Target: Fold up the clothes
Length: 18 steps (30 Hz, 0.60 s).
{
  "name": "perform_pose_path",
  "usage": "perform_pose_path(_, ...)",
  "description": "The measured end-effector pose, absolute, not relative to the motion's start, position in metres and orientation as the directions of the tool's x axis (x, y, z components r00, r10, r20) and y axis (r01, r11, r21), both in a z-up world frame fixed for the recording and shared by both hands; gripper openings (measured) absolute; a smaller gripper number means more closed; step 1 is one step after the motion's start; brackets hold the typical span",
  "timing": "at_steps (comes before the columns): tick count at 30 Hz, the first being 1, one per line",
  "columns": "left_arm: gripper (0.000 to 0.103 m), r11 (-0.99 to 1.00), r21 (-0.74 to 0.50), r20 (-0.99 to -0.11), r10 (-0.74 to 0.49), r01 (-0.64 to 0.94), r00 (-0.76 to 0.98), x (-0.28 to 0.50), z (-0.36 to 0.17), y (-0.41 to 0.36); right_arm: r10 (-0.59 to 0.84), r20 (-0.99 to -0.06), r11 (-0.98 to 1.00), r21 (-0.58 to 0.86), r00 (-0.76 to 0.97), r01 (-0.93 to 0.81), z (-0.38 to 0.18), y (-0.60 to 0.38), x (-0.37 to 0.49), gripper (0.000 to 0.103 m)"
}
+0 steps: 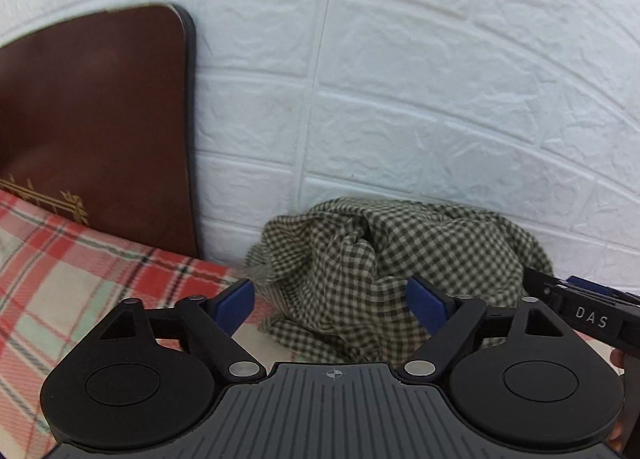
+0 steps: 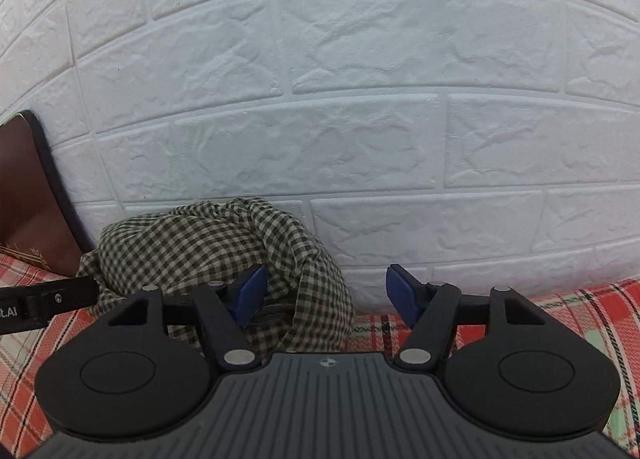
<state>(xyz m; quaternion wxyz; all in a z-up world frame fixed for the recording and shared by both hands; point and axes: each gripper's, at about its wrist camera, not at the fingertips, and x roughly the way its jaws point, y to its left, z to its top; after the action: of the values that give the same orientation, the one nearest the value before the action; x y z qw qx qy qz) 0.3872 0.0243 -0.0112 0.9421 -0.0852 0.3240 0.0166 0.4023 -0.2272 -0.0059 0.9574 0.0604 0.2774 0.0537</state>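
A: Left wrist view: our left hand-held gripper (image 1: 332, 301) stands released, jaws apart, nothing clamped; the checked garment (image 1: 400, 259) lies crumpled just ahead.

B: Right wrist view: our right hand-held gripper (image 2: 326, 293) is likewise released, its left pad beside the garment's edge. We see the garment heaped on the plaid bedsheet (image 2: 580, 311), against the white brick wall (image 2: 360, 99).

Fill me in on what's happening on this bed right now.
A person holds two black grippers with blue pads, both aimed at a crumpled green-and-cream checked cloth heaped against the white brick-pattern wall on a red plaid bedsheet. The left gripper is open with the cloth's near edge between its pads, not pinched. The right gripper is open beside the heap's right side. Nothing is gripped or folded yet.
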Motion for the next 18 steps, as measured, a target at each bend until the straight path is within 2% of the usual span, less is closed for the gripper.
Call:
perform_pose_path(1,0.080,0.985,-0.155,-0.627,-0.037,-0.078,0.778,0.393,-0.017,0.024,0.155,-0.525,0.984,0.153,0.837,-0.086,-0.010,-0.226,0.406,0.063)
perform_pose_path(3,0.056,0.984,-0.166,-0.652,-0.064,-0.060,0.755,0.404,-0.029,0.022,0.193,-0.528,0.977,0.185,0.827,-0.109,-0.018,-0.226,0.411,0.060)
perform_pose_path(4,0.049,0.984,-0.171,-0.664,-0.077,-0.051,0.744,0.409,-0.035,0.021,0.212,-0.529,0.971,0.210,0.822,-0.116,-0.022,-0.227,0.413,0.059)
perform_pose_path(5,0.034,0.988,-0.151,-0.661,-0.075,-0.035,0.747,0.408,-0.037,0.017,0.231,-0.527,0.963,0.243,0.818,-0.116,-0.025,-0.230,0.413,0.059)
perform_pose_path(6,0.026,0.991,-0.131,-0.658,-0.073,-0.018,0.750,0.406,-0.039,0.013,0.243,-0.527,0.956,0.271,0.814,-0.110,-0.028,-0.234,0.413,0.059)
perform_pose_path(8,0.018,0.996,-0.089,-0.651,-0.069,0.014,0.756,0.403,-0.044,0.006,0.266,-0.520,0.942,0.321,0.812,-0.103,-0.033,-0.240,0.411,0.059)
perform_pose_path(9,0.016,0.997,-0.070,-0.646,-0.064,0.024,0.760,0.400,-0.045,0.003,0.277,-0.513,0.934,0.341,0.813,-0.104,-0.035,-0.243,0.409,0.052)
perform_pose_path(10,0.014,0.998,-0.051,-0.642,-0.058,0.033,0.765,0.397,-0.046,-0.001,0.294,-0.511,0.929,0.350,0.808,-0.117,-0.036,-0.243,0.406,0.033)
perform_pose_path(12,0.007,0.998,-0.050,-0.643,-0.054,0.029,0.764,0.393,-0.041,-0.002,0.281,-0.516,0.937,0.329,0.809,-0.116,-0.033,-0.239,0.400,0.016)
perform_pose_path(13,0.007,0.998,-0.056,-0.641,-0.054,0.024,0.766,0.387,-0.035,0.001,0.276,-0.511,0.940,0.320,0.814,-0.118,-0.029,-0.237,0.396,0.012)
perform_pose_path(18,0.004,0.996,-0.090,-0.594,-0.063,0.011,0.802,0.342,0.003,0.021,0.318,-0.427,0.922,0.347,0.846,-0.171,0.013,-0.242,0.353,0.010)
